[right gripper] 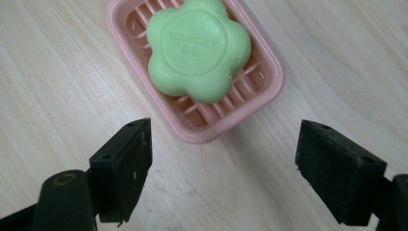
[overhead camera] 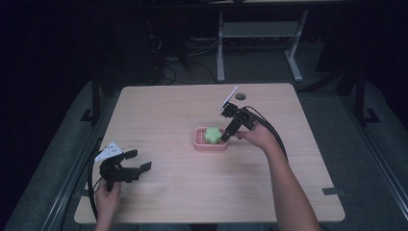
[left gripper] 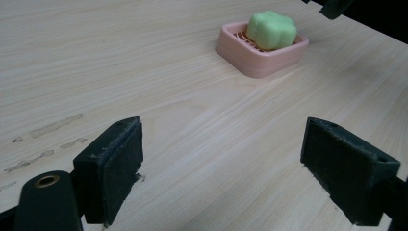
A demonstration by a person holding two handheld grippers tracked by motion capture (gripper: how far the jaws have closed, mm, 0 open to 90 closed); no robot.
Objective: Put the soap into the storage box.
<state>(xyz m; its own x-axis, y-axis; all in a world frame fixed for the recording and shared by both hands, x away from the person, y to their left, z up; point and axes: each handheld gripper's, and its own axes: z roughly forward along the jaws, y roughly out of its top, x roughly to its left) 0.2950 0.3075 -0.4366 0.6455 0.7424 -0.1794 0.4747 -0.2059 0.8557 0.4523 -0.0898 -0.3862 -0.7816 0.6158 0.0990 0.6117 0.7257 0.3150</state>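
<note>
A green flower-shaped soap lies in a pink slatted soap dish near the table's middle. My right gripper hangs open just right of the dish, tilted down at it, jaws wide with nothing between them. My left gripper is open too, low over bare wood at the near left, pointing toward the dish from well away.
The wooden table has a small round hole near its far edge. Faint scuff marks lie on the wood by my left gripper. Desk legs and cables stand on the dark floor beyond the table.
</note>
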